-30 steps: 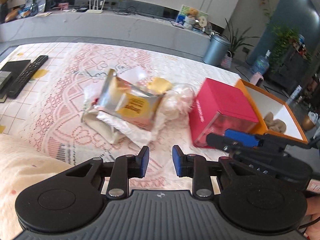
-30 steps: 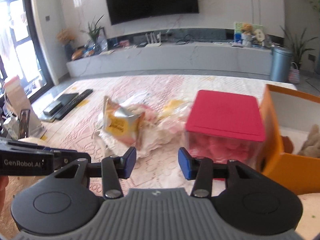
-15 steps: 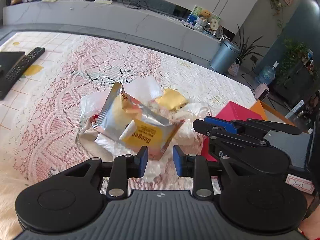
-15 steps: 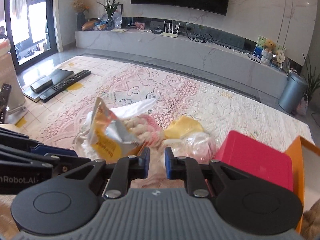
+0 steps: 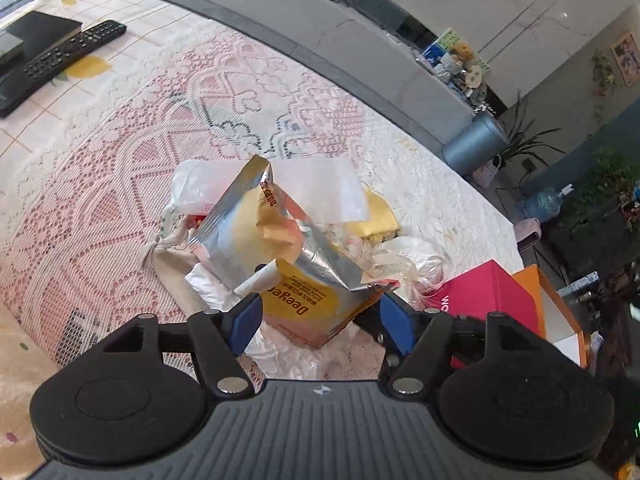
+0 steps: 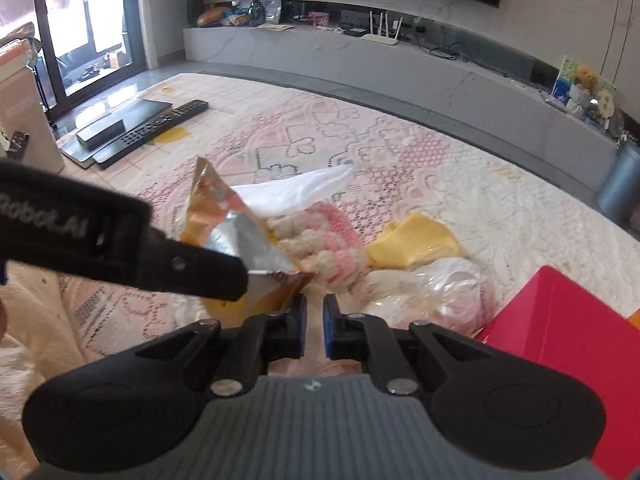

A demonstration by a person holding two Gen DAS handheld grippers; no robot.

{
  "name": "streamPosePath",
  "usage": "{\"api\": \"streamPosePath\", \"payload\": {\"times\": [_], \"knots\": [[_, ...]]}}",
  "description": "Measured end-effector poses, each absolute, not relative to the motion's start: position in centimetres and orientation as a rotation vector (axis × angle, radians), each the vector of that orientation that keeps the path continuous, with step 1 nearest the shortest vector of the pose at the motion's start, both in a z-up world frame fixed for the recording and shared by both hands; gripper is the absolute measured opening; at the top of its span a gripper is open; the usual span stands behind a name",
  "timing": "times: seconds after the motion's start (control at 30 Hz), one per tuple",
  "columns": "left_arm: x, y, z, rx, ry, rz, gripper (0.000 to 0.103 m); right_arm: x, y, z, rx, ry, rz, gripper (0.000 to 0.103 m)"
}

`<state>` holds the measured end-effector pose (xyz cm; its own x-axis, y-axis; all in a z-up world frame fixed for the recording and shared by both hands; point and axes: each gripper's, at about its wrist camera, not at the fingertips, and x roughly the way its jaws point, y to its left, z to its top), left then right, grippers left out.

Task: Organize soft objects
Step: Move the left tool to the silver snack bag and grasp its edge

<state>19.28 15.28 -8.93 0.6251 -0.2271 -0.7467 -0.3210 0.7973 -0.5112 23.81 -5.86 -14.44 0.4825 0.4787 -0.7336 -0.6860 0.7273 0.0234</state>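
A pile of soft things lies on the lace-covered table. On top is a silver and yellow foil snack bag (image 5: 280,256), also in the right wrist view (image 6: 236,240). Around it lie a white plastic bag (image 5: 320,188), a yellow bag (image 6: 416,240), a pink-white knitted item (image 6: 320,236), a crumpled clear bag (image 6: 436,288) and a beige cloth (image 5: 176,264). My left gripper (image 5: 320,316) is open, its fingers either side of the foil bag's lower end. My right gripper (image 6: 315,320) is nearly shut, empty, just before the pile.
A red box (image 5: 492,300) stands right of the pile, with an orange open box (image 5: 560,320) behind it. A remote (image 5: 72,56) and a black flat device (image 5: 36,32) lie far left. The left gripper's body (image 6: 120,248) crosses the right wrist view.
Both grippers moved forward, close to the pile. My left gripper opened wide around the foil bag. My right gripper closed from open to almost shut.
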Motion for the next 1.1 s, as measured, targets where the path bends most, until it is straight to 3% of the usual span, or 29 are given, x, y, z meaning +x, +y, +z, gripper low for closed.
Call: {"api": "streamPosePath", "payload": {"times": [0.4,0.7,1.1], "knots": [[20.2,16.0,-8.2,-0.674,0.970,0.159,0.086,20.1,-4.5,-14.4,-0.295,0.790,0.869,0.005],[20.0,16.4,-8.3,-0.732,0.951,0.160,0.086,21.9,-6.3,-11.7,-0.385,0.712,0.708,0.006],[21.2,16.1,-8.7,-0.776,0.944,0.152,0.086,24.0,-4.4,-14.0,-0.313,0.727,0.761,0.005]]}}
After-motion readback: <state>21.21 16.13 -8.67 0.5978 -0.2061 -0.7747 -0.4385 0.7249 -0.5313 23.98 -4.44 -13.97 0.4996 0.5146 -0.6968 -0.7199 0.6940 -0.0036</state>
